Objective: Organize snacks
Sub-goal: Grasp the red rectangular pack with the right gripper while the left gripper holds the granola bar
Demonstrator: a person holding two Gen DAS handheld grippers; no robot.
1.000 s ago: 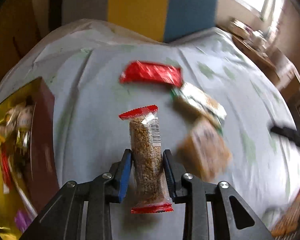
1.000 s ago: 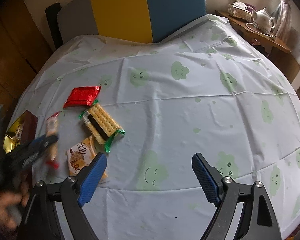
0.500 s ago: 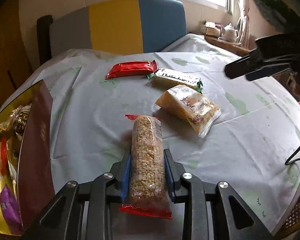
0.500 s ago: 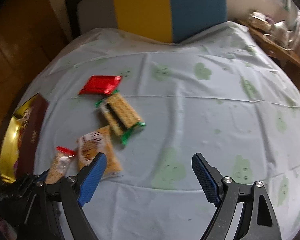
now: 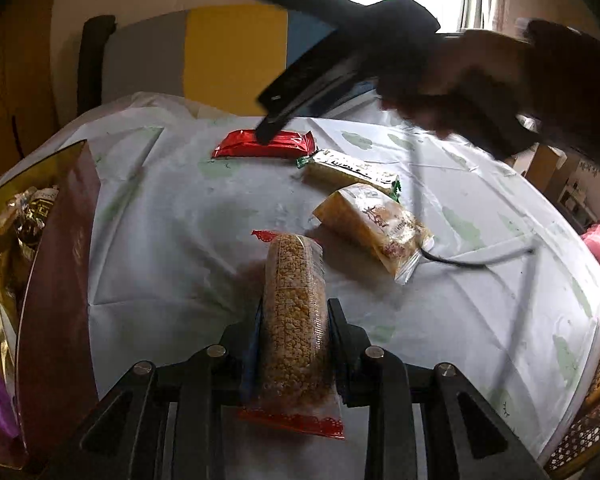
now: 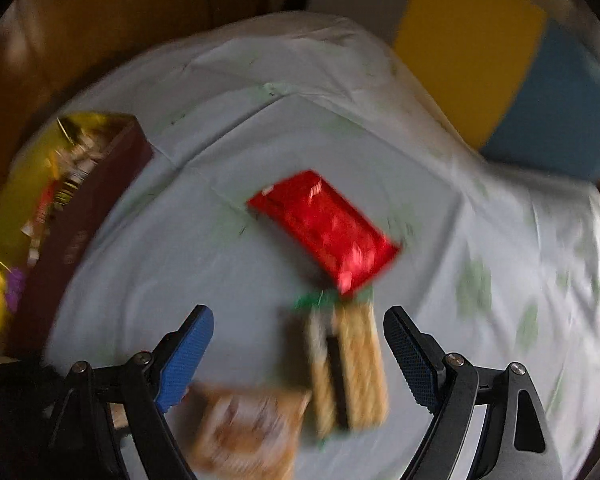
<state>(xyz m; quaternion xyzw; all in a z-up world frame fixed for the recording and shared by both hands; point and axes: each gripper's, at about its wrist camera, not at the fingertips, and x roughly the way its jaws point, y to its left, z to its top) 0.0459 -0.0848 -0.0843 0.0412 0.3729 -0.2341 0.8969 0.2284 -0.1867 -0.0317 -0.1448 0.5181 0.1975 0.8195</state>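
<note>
My left gripper (image 5: 292,312) is shut on a clear puffed-grain bar with red ends (image 5: 294,320), held above the table near its front edge. A red foil pack (image 5: 264,145), a green-ended cracker pack (image 5: 350,172) and a tan snack bag (image 5: 374,226) lie beyond it. My right gripper (image 6: 298,328) is open and empty, hovering over the cracker pack (image 6: 348,364), with the red foil pack (image 6: 324,232) just ahead and the tan bag (image 6: 248,428) below left. The right gripper also shows in the left wrist view (image 5: 268,132), over the red pack.
A dark red box with a gold lining (image 5: 56,264) holds several snacks at the table's left edge; it also shows in the right wrist view (image 6: 80,216). A light tablecloth (image 5: 172,232) covers the table. A grey, yellow and blue chair back (image 5: 228,56) stands behind.
My right gripper has swung left and forward over the cracker and red packs; its view is blurred. My left gripper has tilted lower, still gripping the grain bar.
</note>
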